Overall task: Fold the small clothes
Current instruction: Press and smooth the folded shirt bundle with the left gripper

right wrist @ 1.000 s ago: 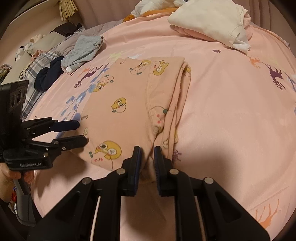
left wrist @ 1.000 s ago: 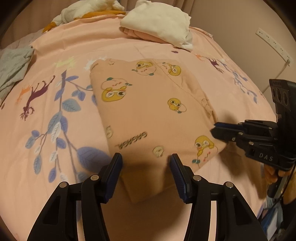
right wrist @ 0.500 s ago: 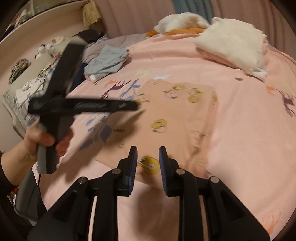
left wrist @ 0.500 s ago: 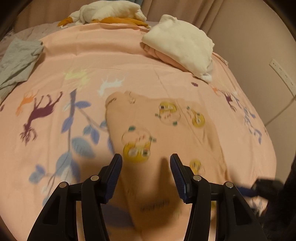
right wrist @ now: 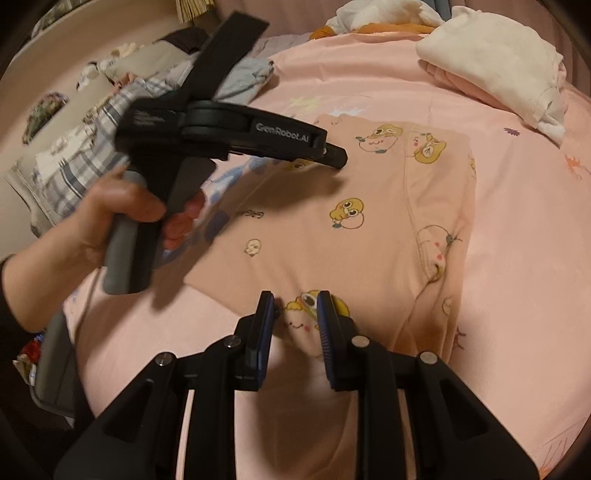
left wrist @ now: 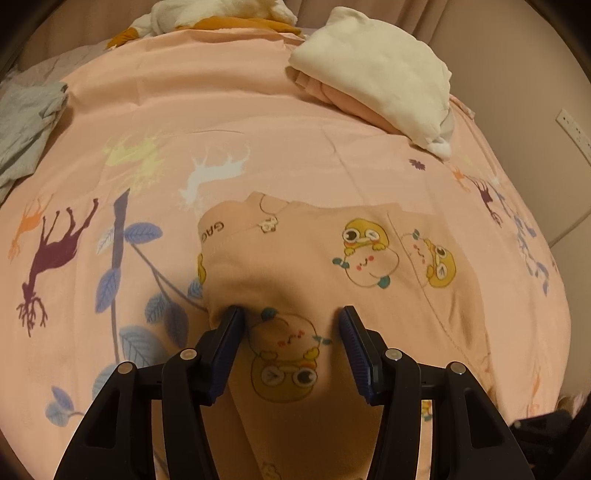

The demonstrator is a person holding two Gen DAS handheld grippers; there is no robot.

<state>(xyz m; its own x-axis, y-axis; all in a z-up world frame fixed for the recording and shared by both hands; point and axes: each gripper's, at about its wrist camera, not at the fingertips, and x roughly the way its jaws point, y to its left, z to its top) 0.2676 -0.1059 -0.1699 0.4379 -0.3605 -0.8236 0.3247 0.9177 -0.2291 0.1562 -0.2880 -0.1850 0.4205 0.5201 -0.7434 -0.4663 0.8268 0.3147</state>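
Observation:
A small peach garment (left wrist: 332, 266) printed with yellow cartoon animals lies folded flat on the pink bedspread (left wrist: 229, 122); it also shows in the right wrist view (right wrist: 354, 221). My left gripper (left wrist: 291, 317) is open and hovers over the garment's left part, its left finger at the garment's left edge. From the right wrist view the left gripper (right wrist: 334, 155) reaches in over the garment's far left. My right gripper (right wrist: 295, 304) is open a little, empty, at the garment's near edge.
A folded stack with a cream top (left wrist: 376, 81) lies at the far right of the bed. White and orange clothes (left wrist: 207, 18) pile at the far end. Grey clothing (left wrist: 26, 122) and a plaid cloth (right wrist: 85, 162) lie to the left. A wall socket strip (left wrist: 574, 129) is on the right.
My left gripper moved forward over the garment toward its far left. My right gripper opened slightly, let go of the garment's near edge and drew back.

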